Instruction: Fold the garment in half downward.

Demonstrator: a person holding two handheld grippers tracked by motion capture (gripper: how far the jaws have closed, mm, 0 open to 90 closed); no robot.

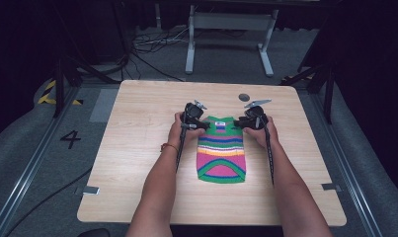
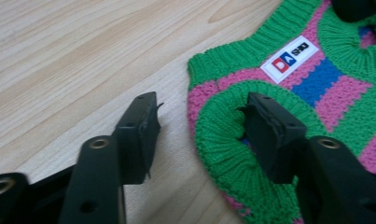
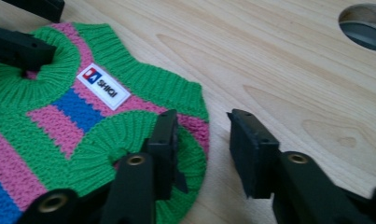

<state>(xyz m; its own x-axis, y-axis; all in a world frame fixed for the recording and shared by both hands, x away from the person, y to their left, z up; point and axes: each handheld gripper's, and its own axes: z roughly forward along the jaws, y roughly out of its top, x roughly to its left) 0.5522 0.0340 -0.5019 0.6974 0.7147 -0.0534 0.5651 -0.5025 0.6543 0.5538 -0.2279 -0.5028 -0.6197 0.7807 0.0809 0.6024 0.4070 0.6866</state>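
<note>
Striped sweater (image 1: 221, 150) flat at desk (image 1: 137, 148) centre, collar toward 12 o'clock. Left claw (image 2: 199, 121) released, one jaw in the armhole, one on bare wood. Right claw (image 3: 202, 140) released likewise, straddling the opposite armhole edge. Hole (image 1: 244, 97) at 12.

A pale wooden desk (image 1: 137, 148) fills mid-frame, and a striped knitted sweater (image 1: 221, 150) lies flat at its centre.

Small knitted sleeveless sweater (image 1: 221, 149) in green, pink, blue and yellow stripes, with green ribbed armholes and white label (image 2: 291, 58) near the collar, spread flat mid-table on light wooden tabletop (image 1: 137, 148), collar pointing away.
</note>
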